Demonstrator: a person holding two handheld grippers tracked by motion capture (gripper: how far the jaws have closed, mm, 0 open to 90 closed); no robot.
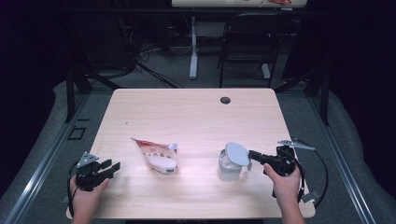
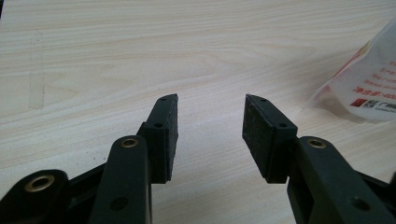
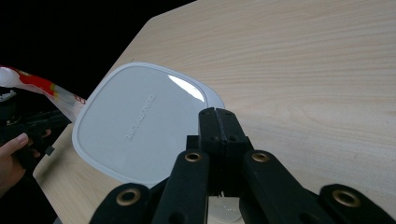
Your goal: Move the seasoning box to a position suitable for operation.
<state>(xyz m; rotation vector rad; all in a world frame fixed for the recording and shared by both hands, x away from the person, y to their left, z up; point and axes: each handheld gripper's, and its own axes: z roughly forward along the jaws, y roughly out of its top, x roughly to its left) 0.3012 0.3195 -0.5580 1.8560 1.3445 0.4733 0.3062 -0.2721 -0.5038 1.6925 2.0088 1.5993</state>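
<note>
Counter (image 1: 196, 116) of pale wood grain, rectangular with rounded corners, carries only two things, both in its near half; the whole far half lies bare apart from a small dark round hole (image 1: 225, 100) near the far edge, right of the middle. Bare wood also runs along the left edge and between the two things.

At the near left corner the left tool (image 1: 111, 168) rests low over the counter, held in a hand (image 1: 84, 193). Its jaws stand wide apart with nothing between them; in the left gripper view the left tool (image 2: 210, 122) shows black ribbed pads (image 2: 259, 130) over bare wood, and the pouch (image 2: 369, 79) sits well off to the side, untouched.

Left of the middle, toward the near edge, the pouch (image 1: 156, 155) lies flat: a soft, glossy plastic bag, white with red print, narrowing toward the far left.

Right of the middle, near the near edge, stands a clear container (image 1: 229, 169), boxy with rounded corners. A pale grey lid (image 1: 237, 153), a smooth rounded square, sits tilted over its top. The right tool (image 1: 252, 154), held in a hand (image 1: 282, 182) by the right edge, reaches left to the lid's rim. In the right gripper view the jaws of the right tool (image 3: 218, 122) are pressed together on the edge of the lid (image 3: 135, 121), whose matte surface bears faint raised lettering and a bright glint.
</note>
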